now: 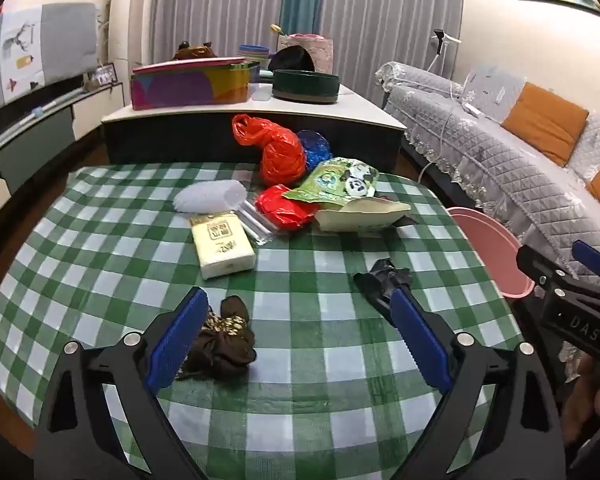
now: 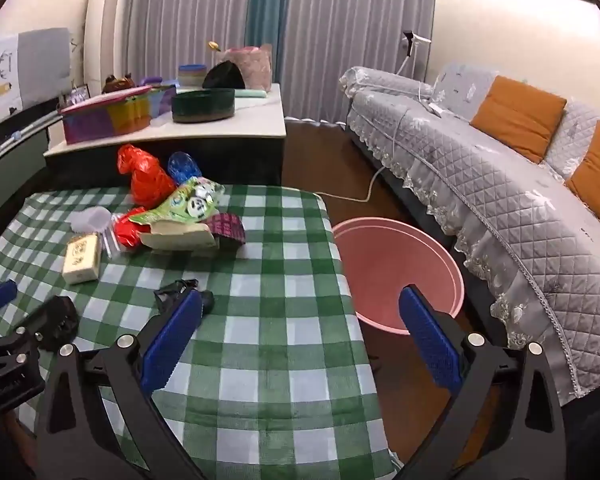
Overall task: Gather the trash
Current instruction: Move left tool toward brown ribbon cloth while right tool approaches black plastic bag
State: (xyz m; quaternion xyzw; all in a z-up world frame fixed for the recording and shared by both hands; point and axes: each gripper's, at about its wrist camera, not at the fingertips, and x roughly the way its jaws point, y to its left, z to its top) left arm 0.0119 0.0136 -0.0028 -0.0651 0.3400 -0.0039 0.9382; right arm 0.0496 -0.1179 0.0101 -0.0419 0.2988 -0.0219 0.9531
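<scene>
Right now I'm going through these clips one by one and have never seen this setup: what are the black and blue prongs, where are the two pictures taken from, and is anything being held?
There is no robot: a person holds a handheld gripper in each hand, each with its own camera looking along its fingers. One picture looks along the left gripper, the other along the right gripper. Both stand open and hold nothing. On the green checked tablecloth lie a dark brown crumpled scrap beside the left gripper's blue pad, a black scrap, a tissue pack, red plastic bags and a panda-print wrapper. A pink bin stands on the floor beside the table.
</scene>
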